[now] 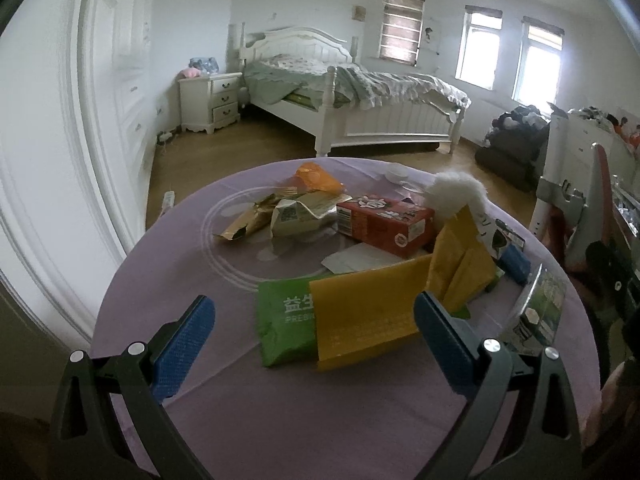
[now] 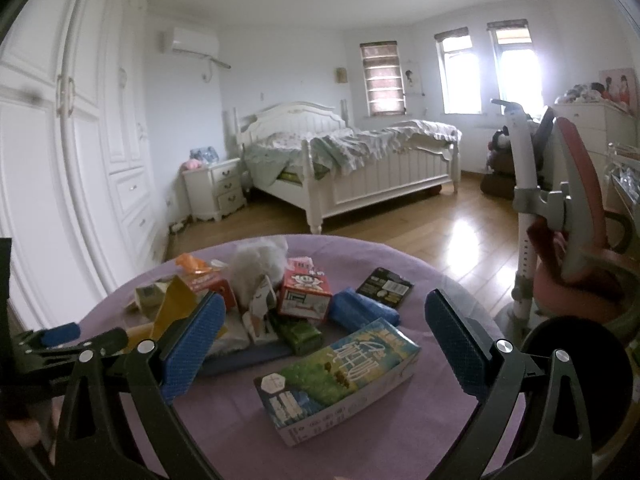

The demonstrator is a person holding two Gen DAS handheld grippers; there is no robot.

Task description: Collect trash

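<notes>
While the litter lies scattered across the round table (image 1: pixel 224 420) under its purple cloth, we hold both tongs wide open above the near edge, neither one gripping anything. We judge this to be the very start of the collecting, with no piece yet lifted.

Our left tongs (image 1: pixel 312 330) frame a yellow packet (image 1: pixel 360 316) that overlaps a green packet (image 1: pixel 280 312); the yellow one lies between the two blue pads, its right end just beside the right pad (image 1: pixel 444 344). Beyond them sit a red carton (image 1: pixel 384 220), crumpled gold wrappers (image 1: pixel 276 216), an orange wrapper (image 1: pixel 316 178) and a white fluffy thing (image 1: pixel 460 192).

Our right tongs (image 2: pixel 324 340) hover over a milk carton (image 2: pixel 336 380) lying on its side, squarely between the pads and close to the camera. Farther off lie a small red box (image 2: pixel 306 294), a blue roll (image 2: pixel 364 308), a dark green packet (image 2: pixel 300 334) and a black packet (image 2: pixel 384 290). Near the lower right edge stands a dark round rim (image 2: pixel 576 380), possibly a bin, though the view there is too cut off for us to be sure.

The next move, as we read it, calls for lowering one pair of tongs onto the piece already framed, most readily the milk carton, and closing across its narrow sides without nudging its neighbours.
</notes>
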